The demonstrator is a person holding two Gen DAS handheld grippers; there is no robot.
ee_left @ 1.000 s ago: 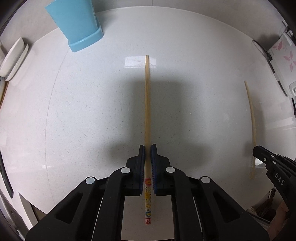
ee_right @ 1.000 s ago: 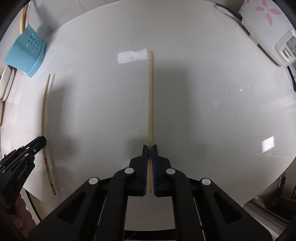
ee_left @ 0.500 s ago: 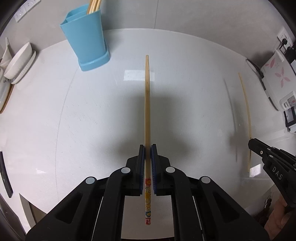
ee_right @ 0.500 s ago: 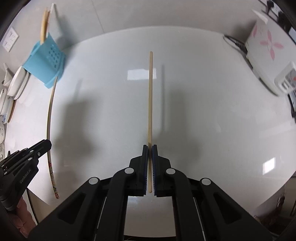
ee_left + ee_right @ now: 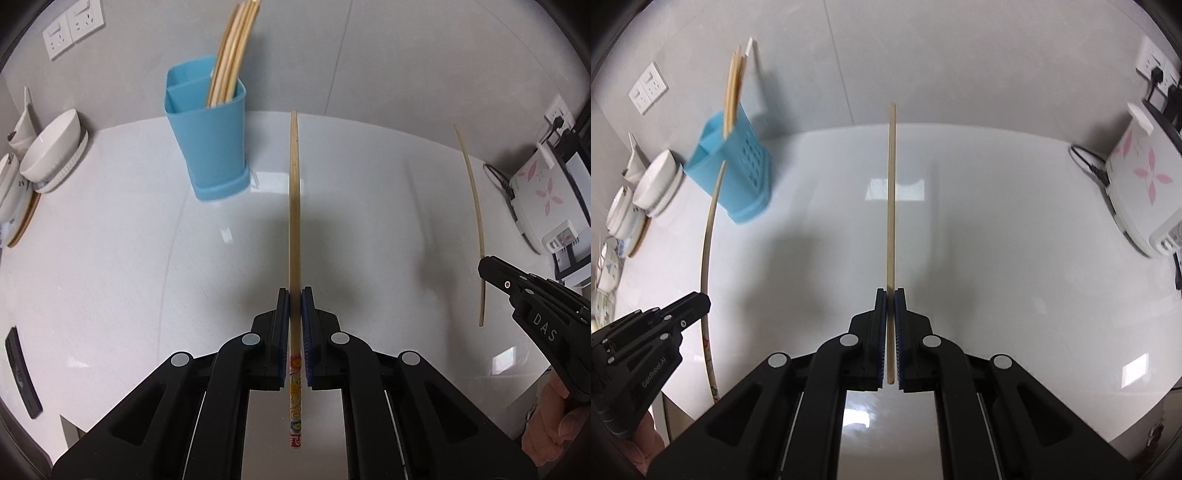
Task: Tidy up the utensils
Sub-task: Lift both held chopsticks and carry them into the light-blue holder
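White countertop (image 5: 110, 280) fills both views, backed by a grey wall with sockets. Clamped in the left gripper (image 5: 294, 295) is a patterned chopstick (image 5: 294, 206), its painted end poking back behind the blue pads and its bare shaft running straight ahead of the jaws, clear of the counter. The right gripper (image 5: 890, 295) is closed on a plain chopstick (image 5: 891, 192), held the same way and pointing forward. Ahead of the left gripper and to its left stands a blue utensil holder (image 5: 208, 136) with several chopsticks (image 5: 231, 51) leaning in its rear compartment. Beyond it, further left, sits a stack of white bowls (image 5: 51, 151). Far to the right of the right gripper is a white appliance with pink flowers (image 5: 1137, 184).
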